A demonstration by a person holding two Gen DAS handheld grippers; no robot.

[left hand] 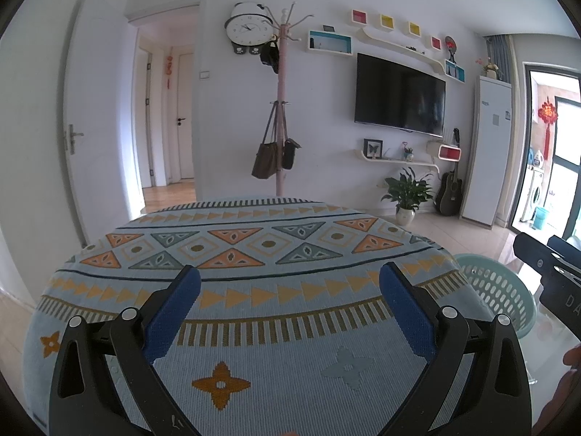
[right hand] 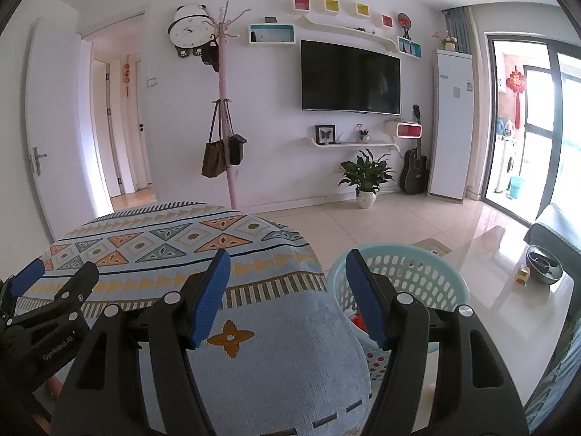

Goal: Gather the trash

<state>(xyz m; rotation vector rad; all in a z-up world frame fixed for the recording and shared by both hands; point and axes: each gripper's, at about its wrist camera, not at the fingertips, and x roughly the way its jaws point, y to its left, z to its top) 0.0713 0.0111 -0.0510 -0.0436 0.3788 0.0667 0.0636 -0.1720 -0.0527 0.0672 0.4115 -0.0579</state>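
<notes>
The left gripper [right hand: 27, 272] body reads "GenRobot.AI", as far as the blurred print allows.

A basket [right hand: 399, 283] stands on the floor just right of the cloth-covered table [right hand: 163, 247], with the coat stand [right hand: 227, 109] behind.

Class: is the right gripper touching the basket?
Cannot tell. In the right wrist view the right gripper overlaps the basket, its jaws open and empty; no contact or gap shows plainly.
</notes>
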